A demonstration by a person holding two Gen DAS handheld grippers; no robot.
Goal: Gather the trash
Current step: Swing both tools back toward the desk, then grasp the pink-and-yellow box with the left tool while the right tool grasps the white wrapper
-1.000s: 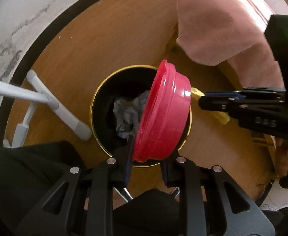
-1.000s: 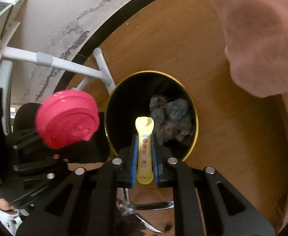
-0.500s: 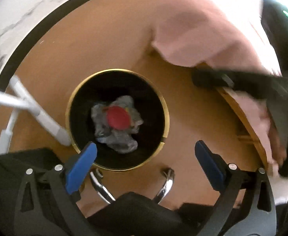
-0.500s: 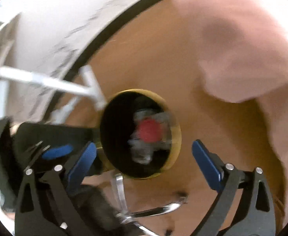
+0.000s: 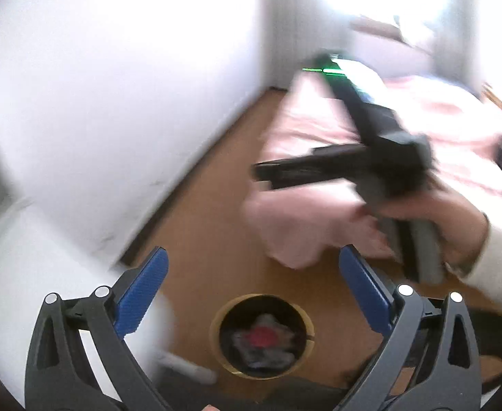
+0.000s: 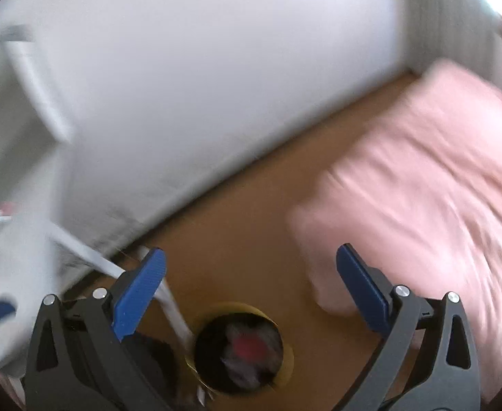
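A round black trash bin with a gold rim (image 5: 216, 322) stands on the wooden floor, low in both views; it shows in the right wrist view too (image 6: 286, 370). Inside lie crumpled paper and a red lid (image 5: 262, 337), which also shows in the right wrist view (image 6: 249, 349). My left gripper (image 5: 252, 274) is open and empty, raised above and behind the bin. My right gripper (image 6: 251, 275) is open and empty too, and appears blurred in the left wrist view (image 5: 353, 164), held in a hand. Both views are motion-blurred.
A bed with a pink cover (image 6: 439, 178) fills the right side and also shows in the left wrist view (image 5: 319, 226). A white wall (image 6: 199, 68) rises behind. A white metal frame (image 6: 89, 257) stands left of the bin.
Both grippers opened and dropped the red lid and the yellow spoon-like piece into the bin. Both then lifted and tilted up, so the bin now looks small and low.
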